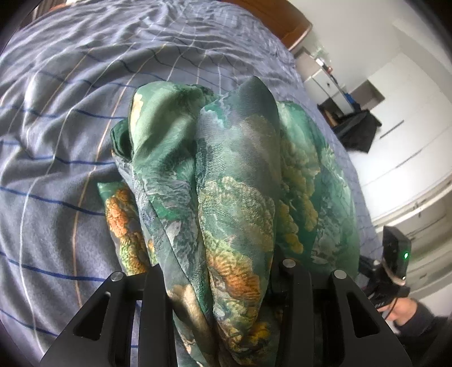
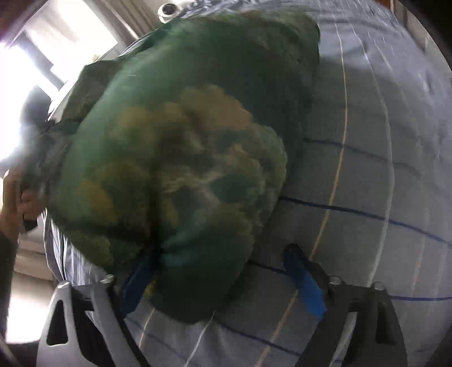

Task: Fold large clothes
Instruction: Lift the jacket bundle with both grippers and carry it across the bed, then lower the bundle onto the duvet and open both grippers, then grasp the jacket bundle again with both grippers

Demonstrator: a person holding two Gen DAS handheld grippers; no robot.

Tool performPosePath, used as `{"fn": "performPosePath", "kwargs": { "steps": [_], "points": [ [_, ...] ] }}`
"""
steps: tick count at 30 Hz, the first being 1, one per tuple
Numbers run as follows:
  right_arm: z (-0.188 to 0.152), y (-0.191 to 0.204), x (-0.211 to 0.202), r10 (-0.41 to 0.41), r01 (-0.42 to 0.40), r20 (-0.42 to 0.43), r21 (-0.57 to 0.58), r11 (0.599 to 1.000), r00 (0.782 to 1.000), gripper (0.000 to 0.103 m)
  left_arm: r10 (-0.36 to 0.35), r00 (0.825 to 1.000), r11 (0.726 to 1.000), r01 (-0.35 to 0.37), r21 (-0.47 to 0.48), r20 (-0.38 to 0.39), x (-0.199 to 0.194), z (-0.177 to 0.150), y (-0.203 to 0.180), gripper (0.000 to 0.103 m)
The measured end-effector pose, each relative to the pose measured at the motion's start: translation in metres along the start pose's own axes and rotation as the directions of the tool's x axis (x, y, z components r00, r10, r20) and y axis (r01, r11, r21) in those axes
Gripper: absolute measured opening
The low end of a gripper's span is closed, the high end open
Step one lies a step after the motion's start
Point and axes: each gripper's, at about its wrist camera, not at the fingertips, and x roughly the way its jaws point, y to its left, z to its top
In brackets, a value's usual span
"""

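Observation:
A green garment with orange and yellow flower print (image 1: 234, 180) lies bunched in a heap on the bed. My left gripper (image 1: 220, 271) is shut on a thick fold of it, and the cloth bulges up over both black fingers. In the right wrist view the same garment (image 2: 183, 155) is blurred and fills the middle. My right gripper (image 2: 220, 259) hangs over its near edge with the jaws wide apart. The cloth covers the left blue pad (image 2: 135, 282), while the right blue pad (image 2: 308, 285) stands free of it. The right gripper's body (image 1: 395, 254), held in a hand, shows at the right edge.
The bed has a blue-grey checked sheet (image 1: 70, 141) (image 2: 367, 169) with wrinkles. A wooden headboard (image 1: 282, 19) stands at the far end. White cabinets (image 1: 409, 127) and a black bag (image 1: 358, 130) lie beyond the bed's right side. A hand (image 2: 11, 203) shows by a bright window (image 2: 56, 56).

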Motion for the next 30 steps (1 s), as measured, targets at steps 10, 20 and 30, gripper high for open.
{"fn": "performPosePath", "kwargs": {
  "steps": [10,20,30],
  "points": [
    [-0.017,-0.003,-0.083,-0.029,0.031,0.210,-0.010,0.999,0.977,0.096,0.034,0.994,0.999,-0.031,-0.028,0.102,-0.069,-0.006,-0.007,0.069],
    [-0.046,-0.004,-0.133,-0.132,0.134,0.354,0.018,0.991,0.926,0.096,0.387,0.877,0.913,-0.407,0.013,0.284,-0.135,-0.023,-0.048,0.078],
    [-0.053,0.017,-0.137,-0.149,0.171,0.357,-0.032,0.985,0.922,0.096,0.496,0.786,0.841,-0.541,0.022,0.368,-0.149,-0.031,-0.077,0.079]
  ]
}}
